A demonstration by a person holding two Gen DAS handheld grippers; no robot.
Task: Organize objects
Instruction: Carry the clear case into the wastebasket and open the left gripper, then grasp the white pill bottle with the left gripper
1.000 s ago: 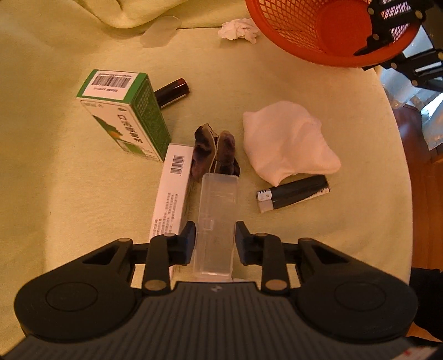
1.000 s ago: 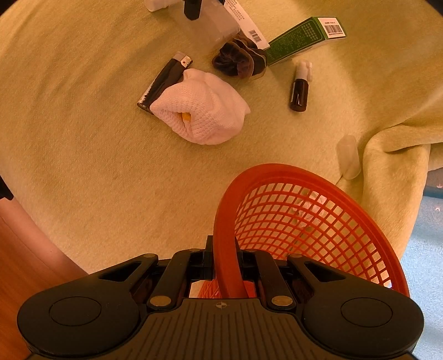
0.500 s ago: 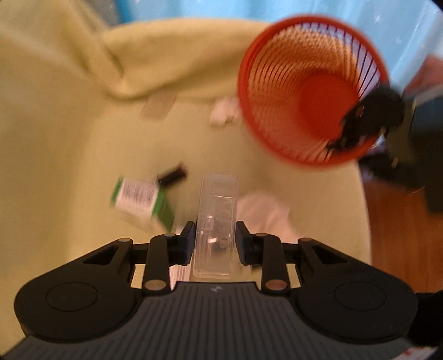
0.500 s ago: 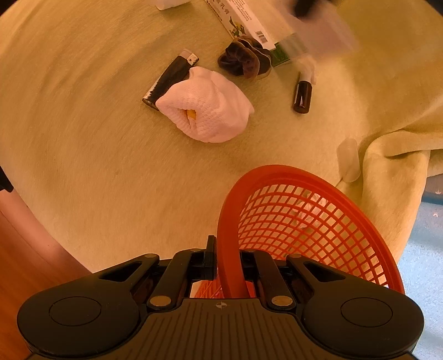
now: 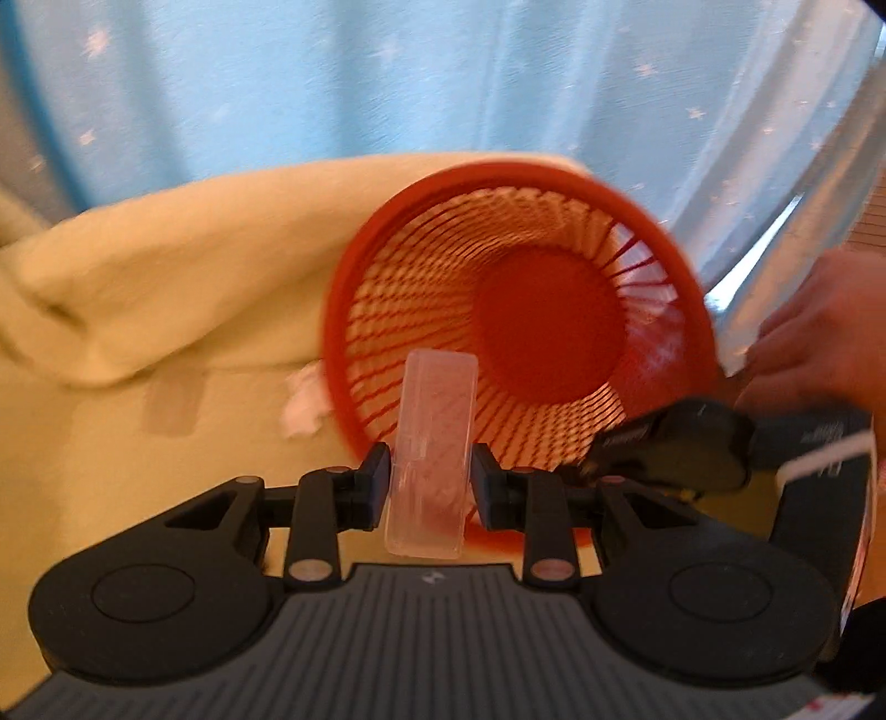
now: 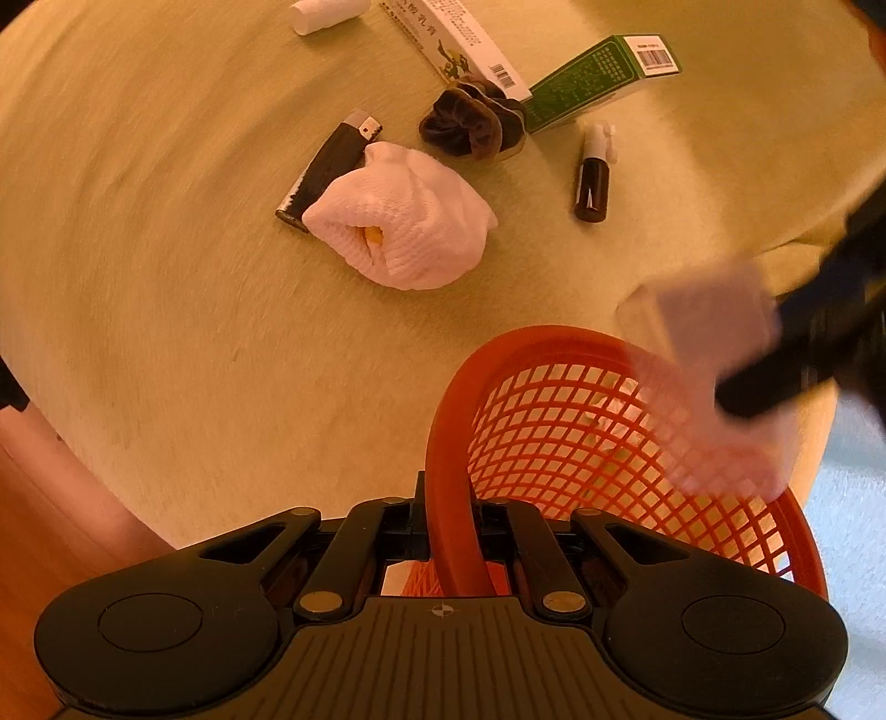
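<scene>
Over the green cloth (image 6: 194, 332), left fingers (image 5: 375, 476) pinch a clear case (image 5: 434, 443); right fingers (image 6: 410, 531) clamp the basket rim (image 6: 448, 443).

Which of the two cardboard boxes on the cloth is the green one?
The green box with its barcode end toward the right; the white box beside it is longer and slimmer.

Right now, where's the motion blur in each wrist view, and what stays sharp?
Left wrist: orange basket and cloth smeared; clear plastic box in the left gripper sharp. Right wrist: the box is a blur over the basket rim; white sock and lighter crisp.
</scene>
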